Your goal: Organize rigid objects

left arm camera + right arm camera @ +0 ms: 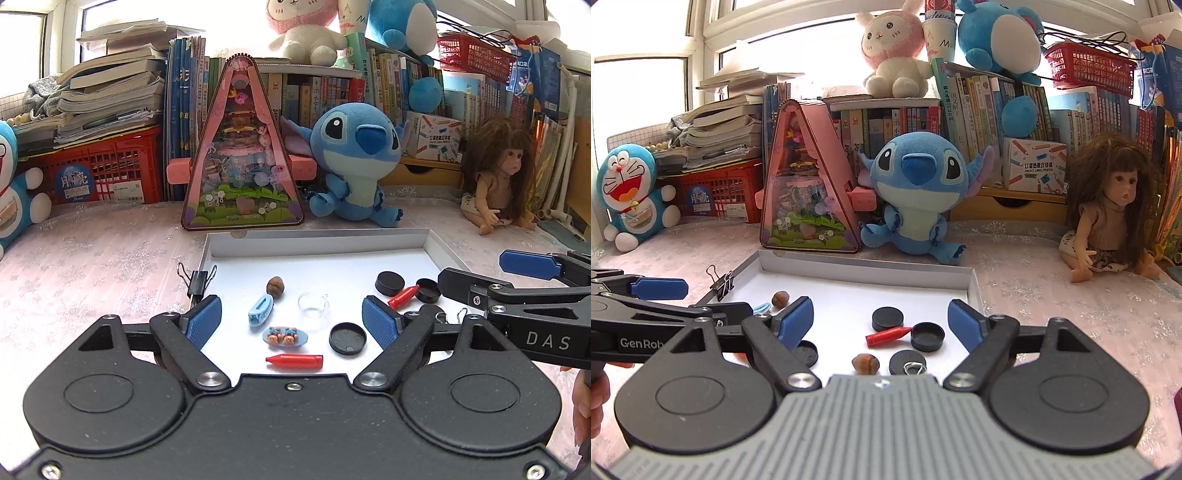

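A white shallow box lid (317, 243) lies on the table and holds small items. In the left wrist view I see a hazelnut (275, 286), a blue hair clip (260, 309), a clip with two monkey faces (285, 336), a clear glass cup (313, 309), two red crayons (294, 361) (403, 297) and black caps (347, 338) (390, 283). My left gripper (293, 319) is open and empty above them. My right gripper (881, 318) is open and empty above black caps (887, 319), a red crayon (886, 336) and a hazelnut (865, 363).
A black binder clip (197, 282) grips the lid's left rim. Behind the lid (864, 271) stand a pink triangular toy case (242, 155), a Stitch plush (356, 162), a doll (495, 173), a Doraemon plush (628, 188), a red crate (107, 170) and book rows.
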Available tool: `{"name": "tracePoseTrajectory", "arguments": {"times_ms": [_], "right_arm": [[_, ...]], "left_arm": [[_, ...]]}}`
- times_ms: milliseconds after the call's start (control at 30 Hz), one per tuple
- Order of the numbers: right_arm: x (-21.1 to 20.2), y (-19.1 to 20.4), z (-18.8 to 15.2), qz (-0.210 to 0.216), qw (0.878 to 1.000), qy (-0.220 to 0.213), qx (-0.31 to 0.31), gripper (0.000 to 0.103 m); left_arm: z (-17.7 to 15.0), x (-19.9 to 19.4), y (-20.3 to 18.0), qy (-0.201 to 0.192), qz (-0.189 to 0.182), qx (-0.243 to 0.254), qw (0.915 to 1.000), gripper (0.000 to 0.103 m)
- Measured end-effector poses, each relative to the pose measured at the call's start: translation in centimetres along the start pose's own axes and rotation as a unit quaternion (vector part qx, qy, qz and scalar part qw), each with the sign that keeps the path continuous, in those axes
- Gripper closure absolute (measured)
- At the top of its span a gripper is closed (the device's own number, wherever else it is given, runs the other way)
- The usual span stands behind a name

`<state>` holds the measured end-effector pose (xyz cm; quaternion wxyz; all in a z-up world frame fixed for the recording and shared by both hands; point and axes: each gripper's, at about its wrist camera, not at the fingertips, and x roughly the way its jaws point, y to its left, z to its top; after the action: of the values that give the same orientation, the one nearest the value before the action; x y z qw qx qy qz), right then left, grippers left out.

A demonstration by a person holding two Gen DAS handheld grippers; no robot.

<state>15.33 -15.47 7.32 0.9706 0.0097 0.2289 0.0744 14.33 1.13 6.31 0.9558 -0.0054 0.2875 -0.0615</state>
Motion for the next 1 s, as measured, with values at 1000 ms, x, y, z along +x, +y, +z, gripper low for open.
{"name": "tracePoseTrajectory", "arguments": {"times_ms": [1000], "right_arm": [[-1.4, 0.4, -2.4, 0.003, 1.000, 0.011, 0.000, 0.012]], "left_arm": [[-3.0, -1.2, 0.1, 0.016, 0.004, -0.005, 0.9998, 0.019]]}}
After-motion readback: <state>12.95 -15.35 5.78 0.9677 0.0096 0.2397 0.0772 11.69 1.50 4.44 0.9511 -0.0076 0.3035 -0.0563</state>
